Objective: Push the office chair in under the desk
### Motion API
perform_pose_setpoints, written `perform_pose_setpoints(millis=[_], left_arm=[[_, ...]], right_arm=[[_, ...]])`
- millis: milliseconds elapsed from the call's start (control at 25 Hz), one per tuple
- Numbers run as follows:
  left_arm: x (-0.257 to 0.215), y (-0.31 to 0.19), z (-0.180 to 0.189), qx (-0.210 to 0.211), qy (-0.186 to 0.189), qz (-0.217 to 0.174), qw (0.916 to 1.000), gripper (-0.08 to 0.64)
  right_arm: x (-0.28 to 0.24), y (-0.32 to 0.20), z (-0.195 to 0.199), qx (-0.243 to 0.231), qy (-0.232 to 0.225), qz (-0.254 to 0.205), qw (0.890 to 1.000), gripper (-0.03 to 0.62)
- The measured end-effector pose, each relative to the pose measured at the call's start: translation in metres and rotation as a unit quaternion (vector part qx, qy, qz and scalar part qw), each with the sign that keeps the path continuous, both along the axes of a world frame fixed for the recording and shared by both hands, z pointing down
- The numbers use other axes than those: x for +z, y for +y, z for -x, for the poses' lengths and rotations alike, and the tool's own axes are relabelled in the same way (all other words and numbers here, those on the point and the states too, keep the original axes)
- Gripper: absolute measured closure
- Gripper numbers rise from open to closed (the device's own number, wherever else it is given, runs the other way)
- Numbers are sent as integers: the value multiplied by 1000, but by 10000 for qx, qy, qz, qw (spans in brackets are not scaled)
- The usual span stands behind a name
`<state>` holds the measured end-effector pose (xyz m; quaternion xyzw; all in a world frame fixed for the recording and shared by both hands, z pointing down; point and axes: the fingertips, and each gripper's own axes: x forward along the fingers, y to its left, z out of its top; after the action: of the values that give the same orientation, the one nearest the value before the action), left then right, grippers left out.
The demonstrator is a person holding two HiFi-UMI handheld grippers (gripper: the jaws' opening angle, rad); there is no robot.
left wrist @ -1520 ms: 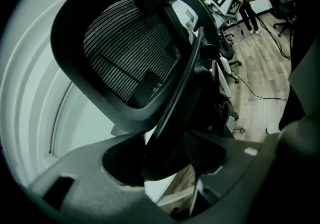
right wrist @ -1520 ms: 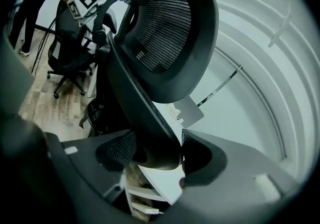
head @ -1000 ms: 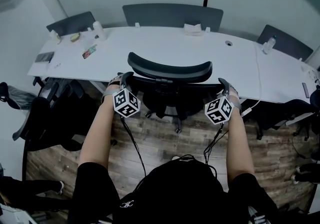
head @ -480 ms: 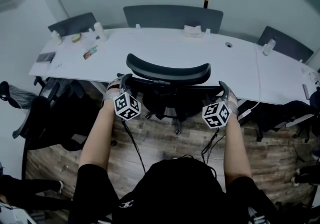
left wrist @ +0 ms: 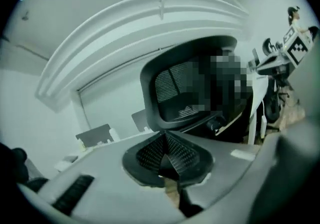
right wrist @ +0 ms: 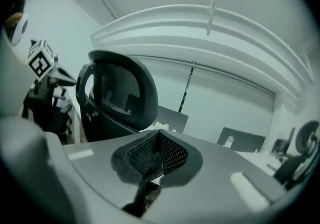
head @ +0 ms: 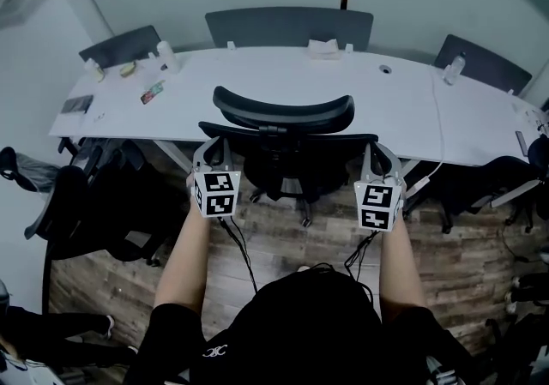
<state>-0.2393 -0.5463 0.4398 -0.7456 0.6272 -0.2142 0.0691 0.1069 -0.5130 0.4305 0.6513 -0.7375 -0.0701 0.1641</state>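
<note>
Reaching forward on a bare, straight forearm (head: 184, 255), the left gripper (head: 212, 150) sits just beside the left edge of the backrest. Its smooth grey jaws are drawn together, and the black dimpled pads (left wrist: 150, 153) meet with nothing between them. The office chair (head: 283, 152) is black, with a mesh back and a curved, padded headrest (head: 283, 111). It stands between the two grippers, its front tucked under the near edge of the long white bench (head: 257, 83). The right gripper (head: 380, 153) is posed likewise at the backrest's right edge, jaws closed and empty, with its checkered cube facing up.
</note>
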Motion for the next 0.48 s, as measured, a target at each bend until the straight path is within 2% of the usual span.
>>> perform_pose_setpoints(millis=[120,240,360,480], left_arm=[[-12,27,-12,-5,520,151,9985,555],[-26,61,-25,37,995,270,9947,557],[-42,95,-40,188,1362,232,9902,555],[-54,126,-46,207,1342,94,9907,555]], right_arm=[[-12,20,12,-85,-1004,-6,9949,586],[-32,46,25,-166,-1676,-171,9856,586],[-53,73,45,-427,-2018,-256,9782,586],[-65,96,68,-692,-1998,-230,9771,588]])
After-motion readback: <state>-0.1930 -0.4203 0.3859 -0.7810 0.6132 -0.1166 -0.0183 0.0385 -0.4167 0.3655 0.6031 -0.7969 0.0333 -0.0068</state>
